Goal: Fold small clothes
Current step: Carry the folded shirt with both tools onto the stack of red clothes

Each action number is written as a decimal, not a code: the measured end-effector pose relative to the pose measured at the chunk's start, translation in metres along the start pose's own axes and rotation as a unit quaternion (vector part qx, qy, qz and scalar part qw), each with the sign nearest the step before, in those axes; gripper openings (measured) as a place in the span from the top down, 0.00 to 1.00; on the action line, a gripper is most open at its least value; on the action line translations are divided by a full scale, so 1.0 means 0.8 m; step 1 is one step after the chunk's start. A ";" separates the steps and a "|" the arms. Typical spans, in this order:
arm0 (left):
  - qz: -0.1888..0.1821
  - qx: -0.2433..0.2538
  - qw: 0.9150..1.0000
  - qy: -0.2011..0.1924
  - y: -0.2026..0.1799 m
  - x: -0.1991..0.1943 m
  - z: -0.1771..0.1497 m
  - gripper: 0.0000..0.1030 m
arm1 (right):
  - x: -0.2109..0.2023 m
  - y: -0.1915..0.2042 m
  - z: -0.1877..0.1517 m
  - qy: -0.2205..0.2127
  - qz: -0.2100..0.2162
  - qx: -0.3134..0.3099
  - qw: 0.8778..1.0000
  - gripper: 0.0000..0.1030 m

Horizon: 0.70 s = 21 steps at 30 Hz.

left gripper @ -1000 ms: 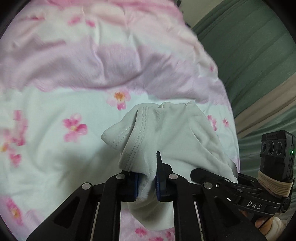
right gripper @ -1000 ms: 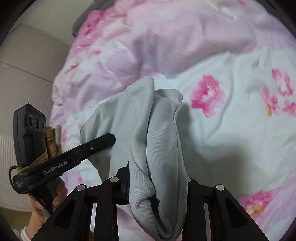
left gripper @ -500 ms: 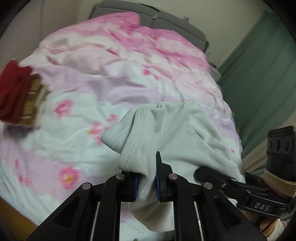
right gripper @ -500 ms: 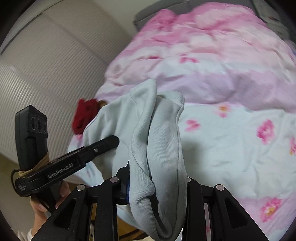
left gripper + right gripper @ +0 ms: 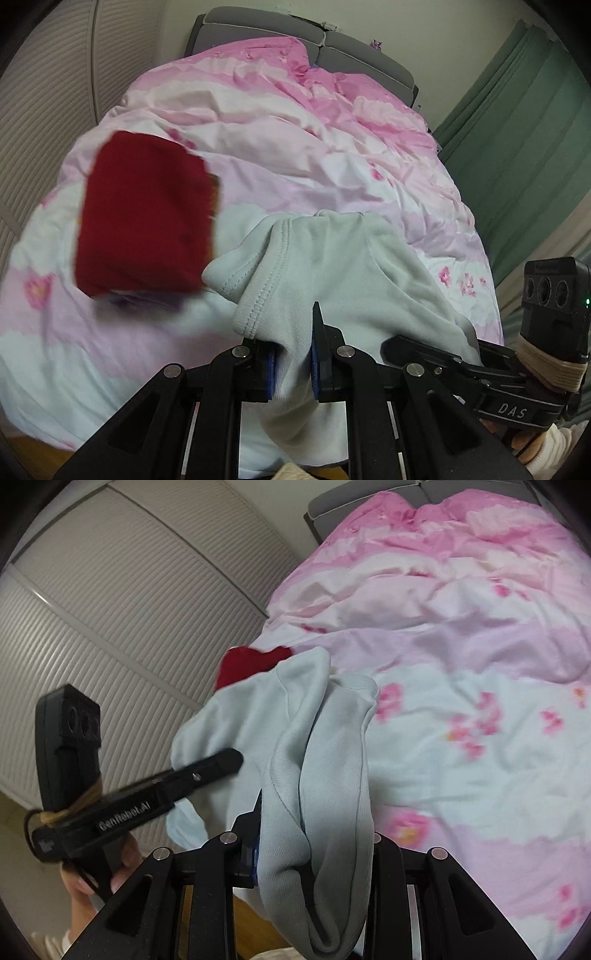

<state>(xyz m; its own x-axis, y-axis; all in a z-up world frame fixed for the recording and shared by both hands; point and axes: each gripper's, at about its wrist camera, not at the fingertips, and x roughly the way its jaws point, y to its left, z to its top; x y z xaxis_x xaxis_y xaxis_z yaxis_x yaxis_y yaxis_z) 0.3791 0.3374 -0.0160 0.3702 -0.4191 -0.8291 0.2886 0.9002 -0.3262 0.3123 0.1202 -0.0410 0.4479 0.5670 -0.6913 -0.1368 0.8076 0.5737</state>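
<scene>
A pale grey-green small garment hangs folded between both grippers, lifted above the bed. My left gripper is shut on its hemmed edge. My right gripper is shut on a bunched fold of the same garment; its fingertips are hidden under the cloth. The right gripper also shows in the left wrist view, and the left gripper shows in the right wrist view. A folded red garment lies on the bed at the left, on top of something brown; it also shows in the right wrist view.
The bed has a pink and white floral duvet and a grey headboard. A ribbed white wardrobe door stands left of the bed. Green curtains hang to the right. Wooden floor shows below the bed edge.
Both grippers have swung left with the garment held between them. The red garment has come much closer and larger in the left wrist view. The grips have not changed.
</scene>
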 end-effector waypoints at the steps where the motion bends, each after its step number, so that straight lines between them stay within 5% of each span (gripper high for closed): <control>1: 0.001 0.005 1.000 0.002 0.013 -0.004 0.007 0.85 | 0.013 0.018 0.004 -0.002 -0.001 0.000 1.000 0.70; 8: 0.015 0.064 0.998 0.007 0.112 -0.024 0.098 0.85 | 0.100 0.122 0.060 -0.026 -0.001 -0.048 0.998 0.69; 21: 0.035 0.143 0.987 0.070 0.187 0.063 0.216 0.84 | 0.225 0.144 0.146 -0.033 -0.032 -0.011 0.999 0.65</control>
<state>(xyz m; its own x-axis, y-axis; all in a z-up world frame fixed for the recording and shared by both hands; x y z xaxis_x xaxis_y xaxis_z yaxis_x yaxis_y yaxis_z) 0.5939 0.4304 -0.0282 0.2775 -0.3192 -0.9062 0.5114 0.8475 -0.1419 0.4804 0.2963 -0.0482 0.5136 0.5019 -0.6959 -0.1238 0.8459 0.5188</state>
